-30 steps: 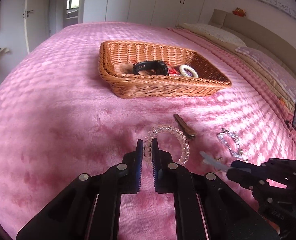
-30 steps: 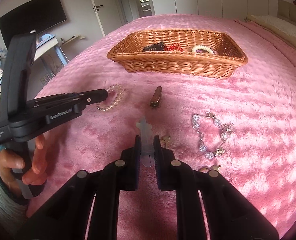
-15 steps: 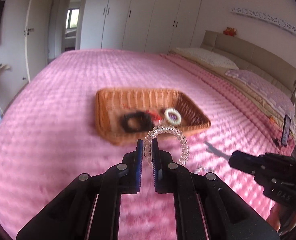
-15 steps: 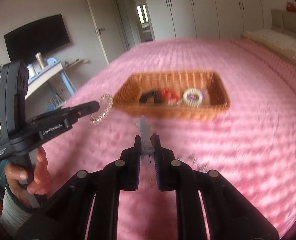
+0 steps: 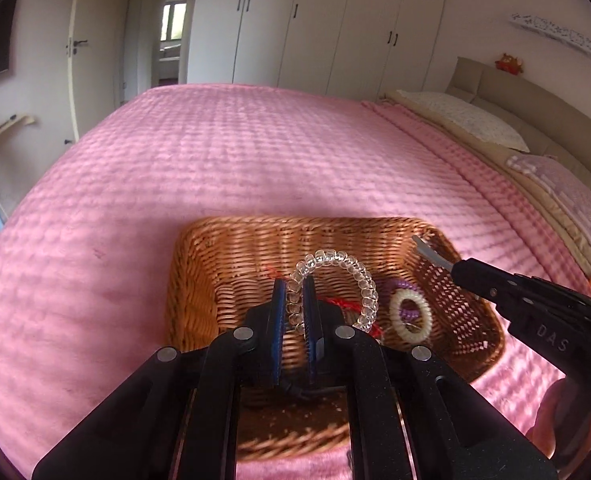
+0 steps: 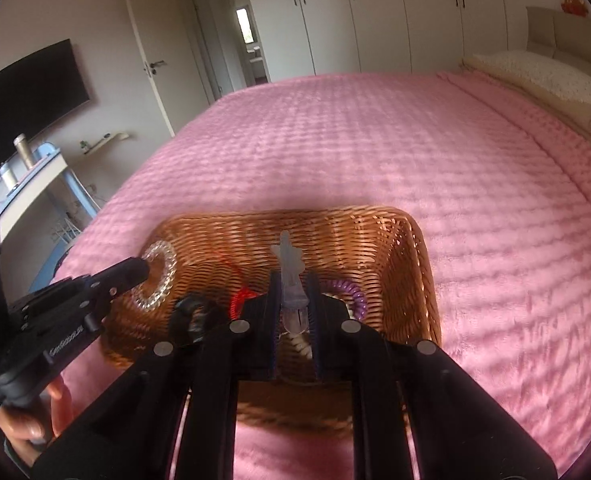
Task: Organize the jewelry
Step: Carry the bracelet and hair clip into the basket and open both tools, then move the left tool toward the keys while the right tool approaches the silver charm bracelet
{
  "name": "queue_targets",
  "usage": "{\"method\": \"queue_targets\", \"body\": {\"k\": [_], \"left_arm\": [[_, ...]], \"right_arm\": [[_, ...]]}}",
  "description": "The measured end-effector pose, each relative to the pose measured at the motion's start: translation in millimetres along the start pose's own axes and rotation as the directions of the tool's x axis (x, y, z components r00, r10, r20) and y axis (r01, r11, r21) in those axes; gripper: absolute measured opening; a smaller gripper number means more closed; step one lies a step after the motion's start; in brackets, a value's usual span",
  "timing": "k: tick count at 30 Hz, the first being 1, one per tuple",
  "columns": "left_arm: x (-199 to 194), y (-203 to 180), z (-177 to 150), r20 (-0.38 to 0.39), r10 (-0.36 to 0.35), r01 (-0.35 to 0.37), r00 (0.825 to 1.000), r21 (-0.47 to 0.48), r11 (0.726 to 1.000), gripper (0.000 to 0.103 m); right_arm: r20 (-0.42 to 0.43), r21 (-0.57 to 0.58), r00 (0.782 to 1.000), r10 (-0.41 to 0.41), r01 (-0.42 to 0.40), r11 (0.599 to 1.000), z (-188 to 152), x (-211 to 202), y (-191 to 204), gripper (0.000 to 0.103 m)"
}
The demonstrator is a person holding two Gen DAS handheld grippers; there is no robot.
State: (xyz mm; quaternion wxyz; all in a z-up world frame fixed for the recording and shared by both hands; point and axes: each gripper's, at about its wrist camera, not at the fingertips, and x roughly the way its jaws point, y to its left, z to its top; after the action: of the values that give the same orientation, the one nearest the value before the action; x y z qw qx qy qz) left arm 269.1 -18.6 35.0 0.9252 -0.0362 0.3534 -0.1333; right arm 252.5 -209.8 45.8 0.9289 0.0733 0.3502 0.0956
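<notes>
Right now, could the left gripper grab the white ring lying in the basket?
Probably not yet. The left gripper is shut on the clear coil bracelet, so its jaws are full. The white ring lies uncovered in the basket just beside it, so after dropping the bracelet it likely could.

Both mounted just behind gripper fingers, tilted downward, close above the wicker basket (image 5: 191, 280) on the pink bedspread (image 5: 95, 208). Left wrist view: from the basket's near left end, facing the wardrobe (image 5: 335, 24) beyond it. Right wrist view: from its near right end, same heading. Shared: basket, bedspread beyond, wardrobe, each other's gripper.
</notes>
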Motion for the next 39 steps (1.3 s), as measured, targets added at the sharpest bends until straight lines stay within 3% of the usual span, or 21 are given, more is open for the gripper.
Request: {"method": "queue_targets", "body": {"k": [7, 10, 12, 14, 16, 20, 29, 34, 39], "left_arm": [[23, 4, -7, -0.037, 0.015, -0.016, 0.999, -0.018, 1.0, 0.007], [24, 5, -8, -0.05, 0.004, -0.005, 0.999, -0.019, 1.0, 0.008], [17, 4, -10, -0.048, -0.013, 0.013, 0.999, -0.017, 1.0, 0.018], [5, 2, -12, -0.03, -0.02, 0.02, 0.999, -0.011, 1.0, 0.028], [-9, -1, -14, -0.018, -0.036, 0.035, 0.999, -0.007, 0.999, 0.029], [-47, -7, -22, 0.027, -0.061, 0.061, 0.998, 0.001, 0.998, 0.032], [-133, -25, -60, 0.102, -0.121, 0.12, 0.987, 0.011, 0.993, 0.035], [-153, -34, -95, 0.087, -0.143, 0.14, 0.986, 0.041, 0.989, 0.035], [-143, -44, -133, 0.045, -0.086, 0.083, 0.995, 0.071, 0.994, 0.035]], "right_arm": [[-0.048, 0.009, 0.998, -0.032, 0.033, 0.999, -3, 34, -10, 0.011], [-0.068, 0.034, 0.998, -0.008, 0.011, 0.999, -5, 38, -16, 0.012], [-0.079, 0.058, 0.997, 0.018, -0.013, 0.998, -6, 38, -19, 0.019], [-0.064, 0.06, 0.998, 0.012, -0.008, 0.998, -8, 30, -20, 0.044], [-0.036, 0.06, 0.999, 0.012, -0.01, 0.998, -11, 16, -20, 0.051], [0.004, 0.052, 0.999, 0.042, -0.042, 0.998, -17, -22, -15, 0.051], [0.097, -0.022, 0.995, 0.03, -0.028, 0.999, -47, -116, 2, 0.051], [0.11, -0.066, 0.994, 0.013, -0.005, 0.998, -81, -144, 0, 0.051], [0.051, -0.072, 0.999, 0.003, 0.0, 0.997, -109, -136, -10, 0.046]]}}
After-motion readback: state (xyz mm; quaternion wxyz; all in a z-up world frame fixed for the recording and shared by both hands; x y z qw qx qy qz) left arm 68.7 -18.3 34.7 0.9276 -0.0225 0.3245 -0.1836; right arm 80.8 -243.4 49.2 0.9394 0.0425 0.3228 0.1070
